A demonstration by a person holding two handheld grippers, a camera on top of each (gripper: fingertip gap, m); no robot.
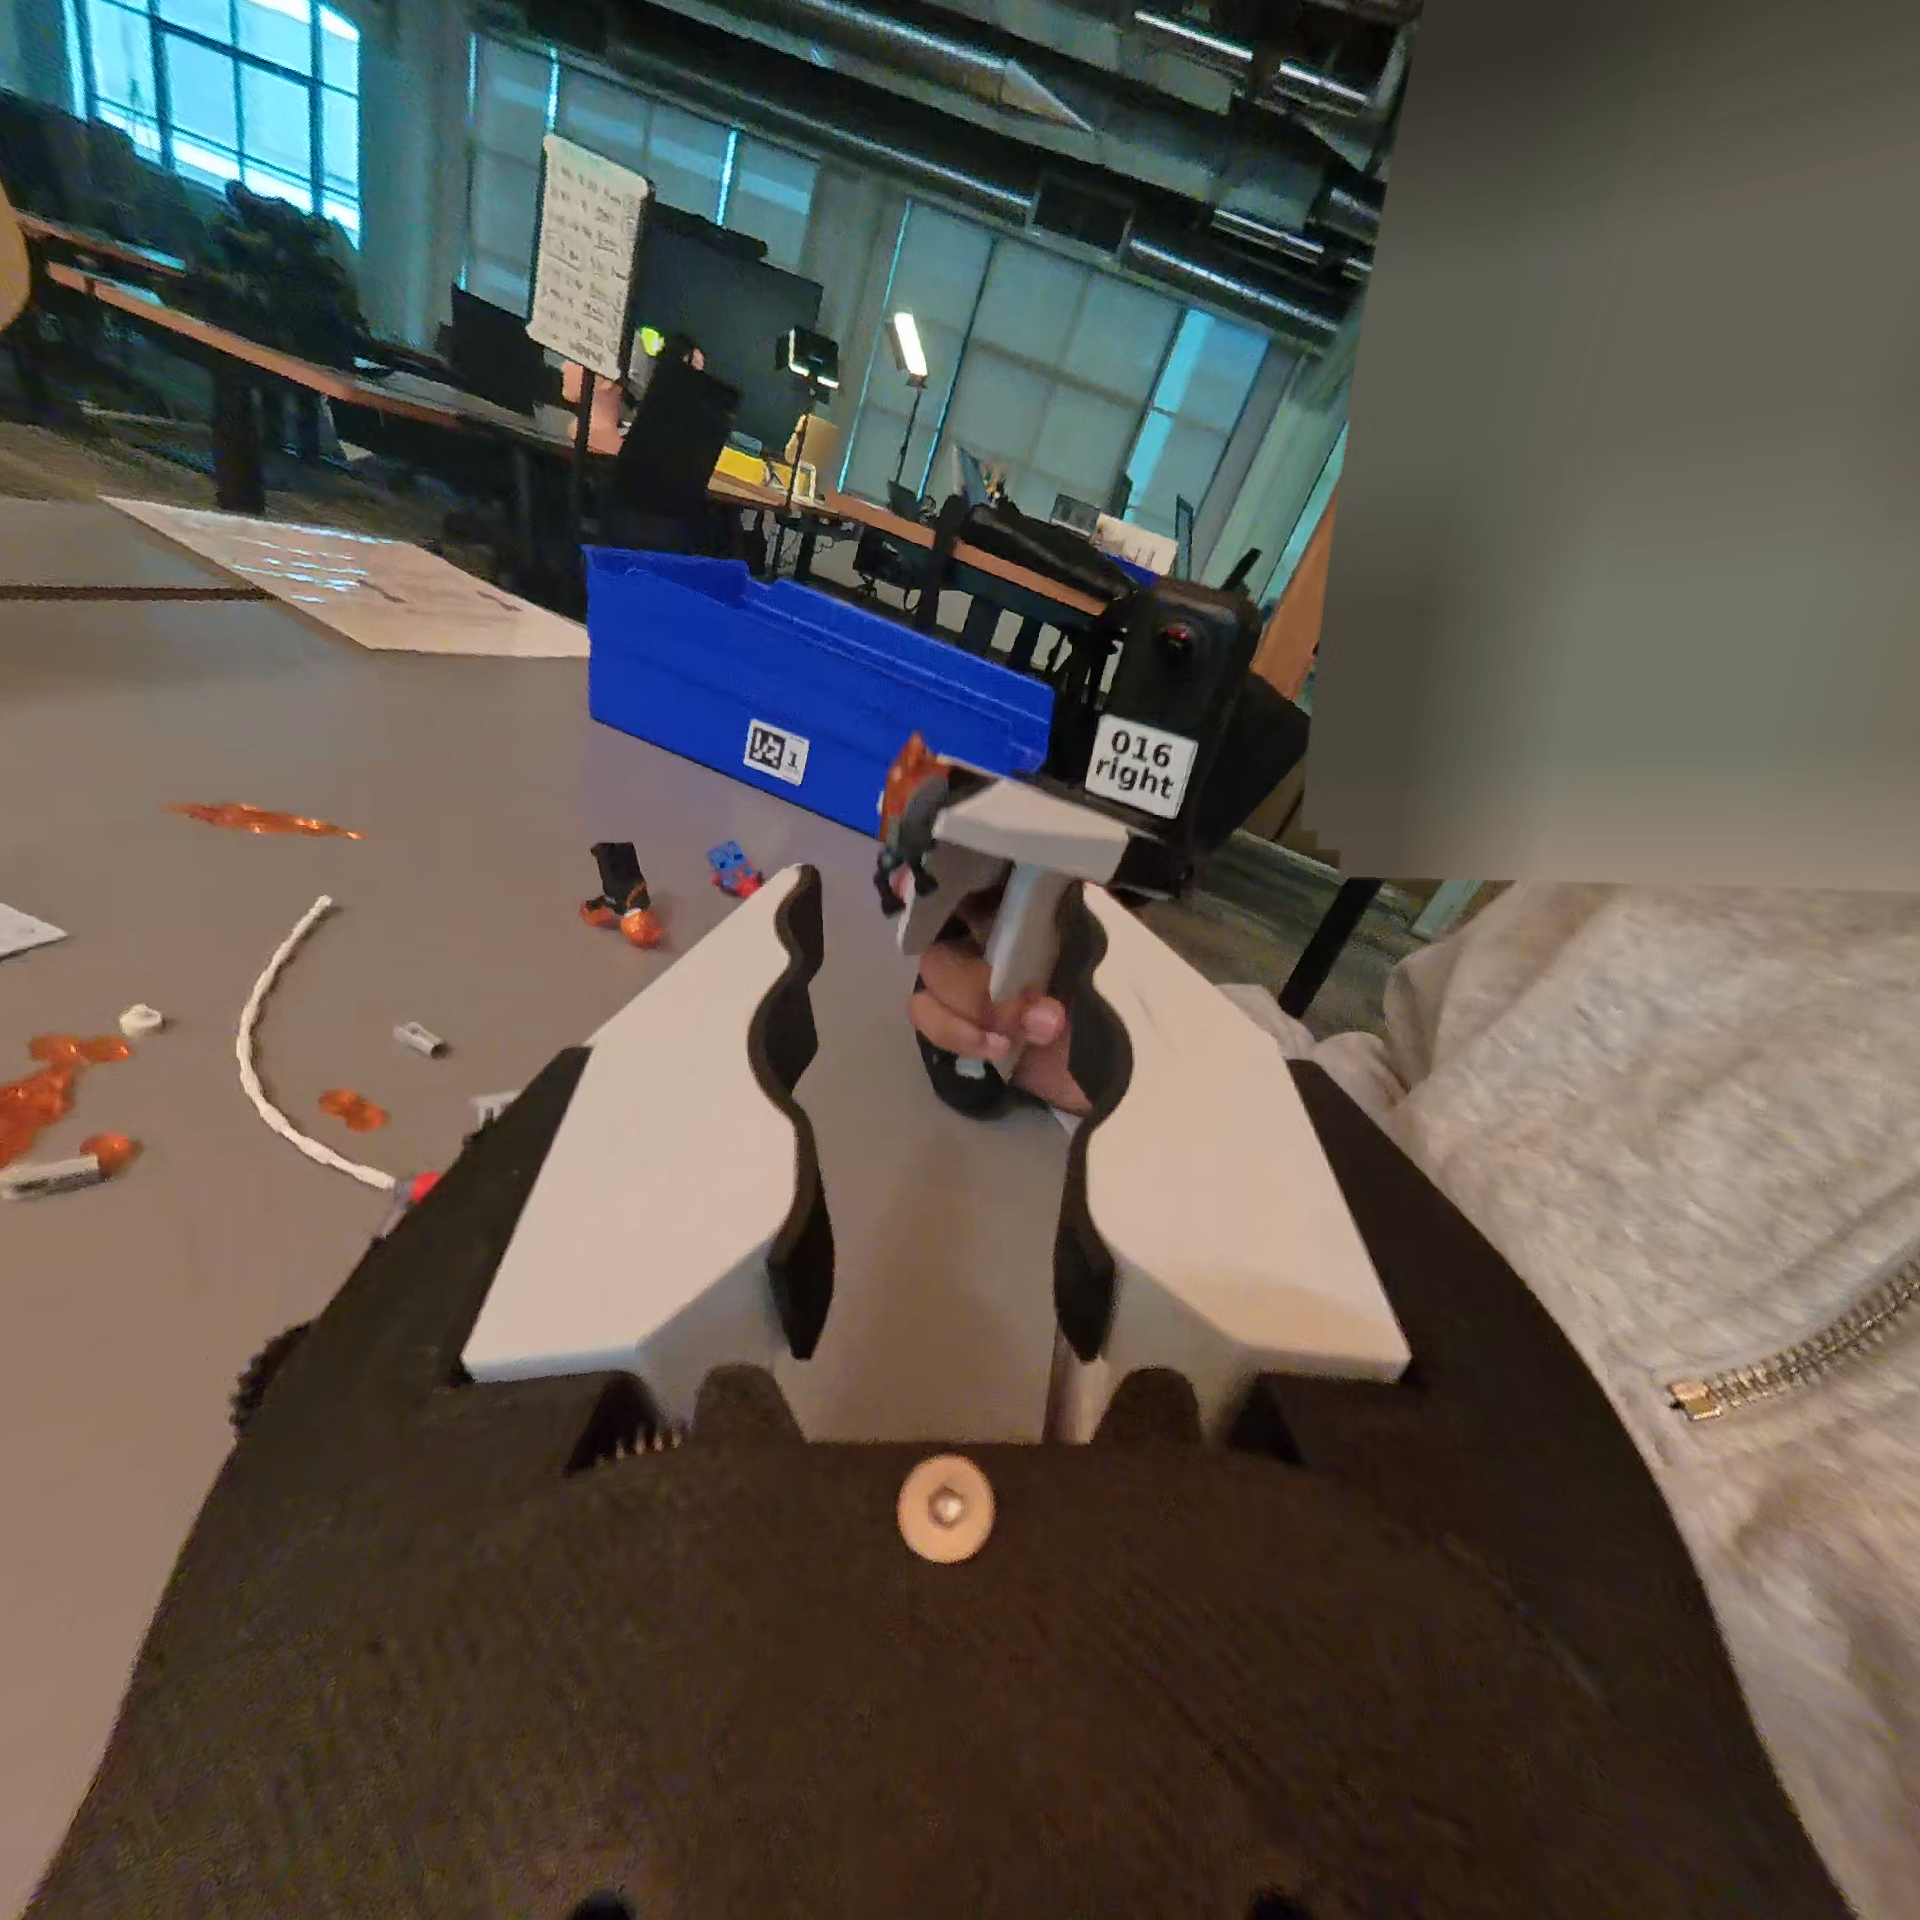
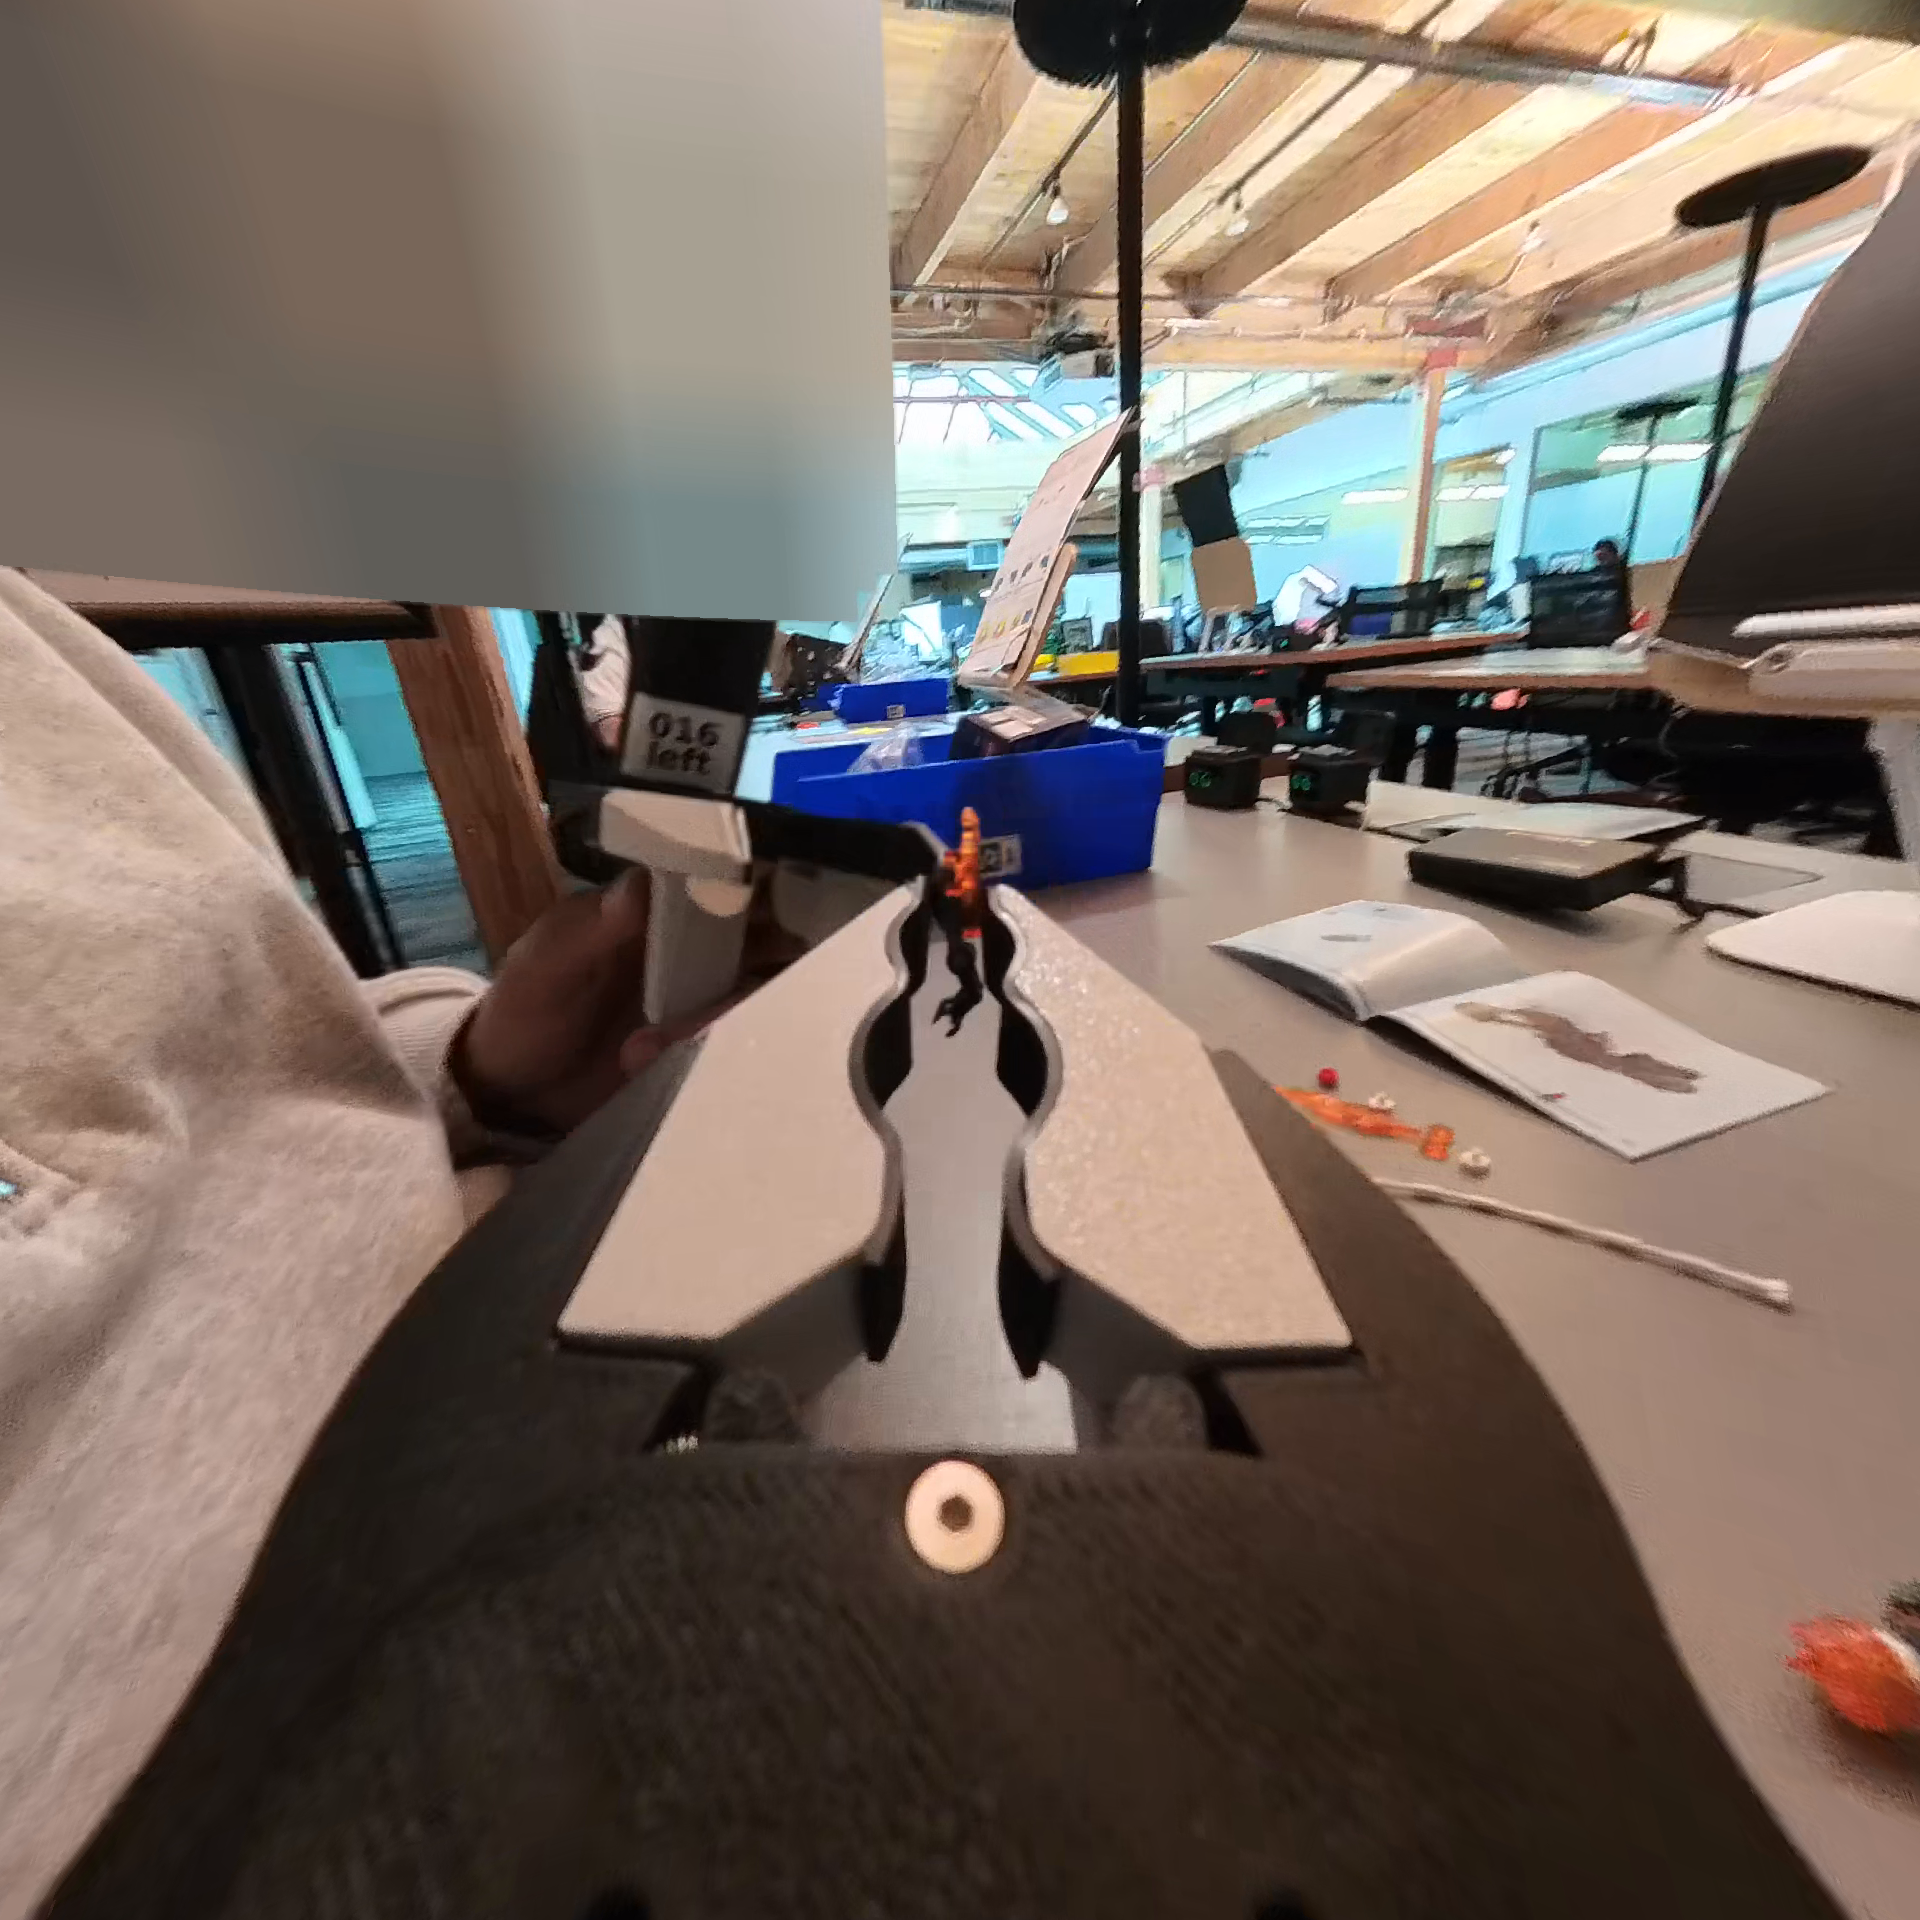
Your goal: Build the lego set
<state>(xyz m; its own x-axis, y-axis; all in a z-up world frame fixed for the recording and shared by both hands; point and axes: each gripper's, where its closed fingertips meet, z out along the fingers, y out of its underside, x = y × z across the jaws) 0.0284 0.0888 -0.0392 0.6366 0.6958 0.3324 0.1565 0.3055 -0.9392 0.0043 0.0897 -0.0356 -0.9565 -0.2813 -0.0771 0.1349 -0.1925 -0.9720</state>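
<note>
My right gripper (image 2: 959, 896) is shut on a small black and orange lego figure (image 2: 966, 868); the figure's black part hangs down between the fingers. In the left wrist view the right gripper (image 1: 914, 842) is held up in the air just beyond my left fingertips, with the orange and grey figure (image 1: 914, 779) at its tip. My left gripper (image 1: 943, 899) is open and empty, its jaws wide apart. In the right wrist view the left gripper (image 2: 914, 847) reaches in from the left, its tip close beside the figure.
A blue bin (image 1: 810, 665) stands at the back of the grey table (image 1: 156, 1351). Loose orange pieces (image 1: 42, 1091), a white string (image 1: 260, 1039), black legs with orange feet (image 1: 620, 899) and a blue-red piece (image 1: 732, 868) lie left. An open booklet (image 2: 1507, 1039) lies right. A grey sleeve (image 2: 156, 1039) is close. My two grippers' fingertips are within a few centimetres of each other.
</note>
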